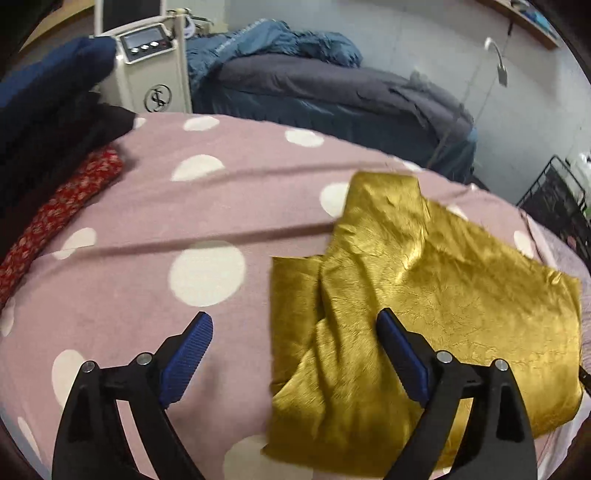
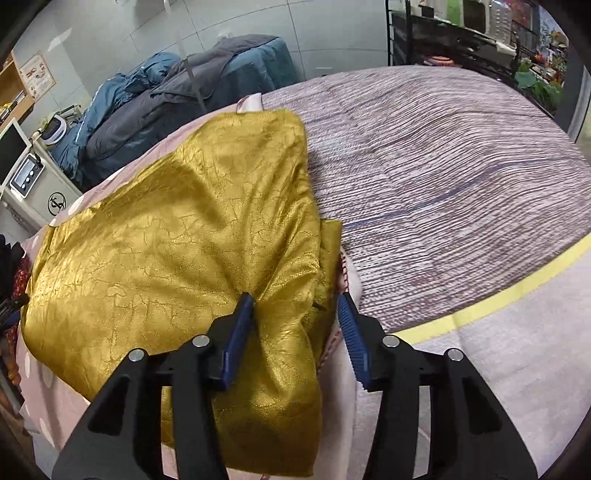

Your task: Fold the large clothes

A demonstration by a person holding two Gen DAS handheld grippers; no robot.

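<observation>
A shiny gold garment [image 1: 436,273] lies partly folded on a pink sheet with white dots [image 1: 207,192]. My left gripper [image 1: 295,325] is open above the garment's left edge, one pad over the sheet, the other over the gold cloth. In the right wrist view the gold garment [image 2: 166,236] fills the left half. My right gripper [image 2: 297,306] is open over the garment's right edge, its left fingertip [image 2: 245,301] touching the cloth, nothing held.
Dark blue and red patterned clothes [image 1: 62,206] are piled at the left. A white machine [image 1: 151,70] and a bed with grey and blue bedding [image 1: 325,88] stand behind. A grey ribbed cover [image 2: 443,177] with a yellow stripe [image 2: 491,299] lies at the right. Black racks [image 2: 461,33] stand beyond.
</observation>
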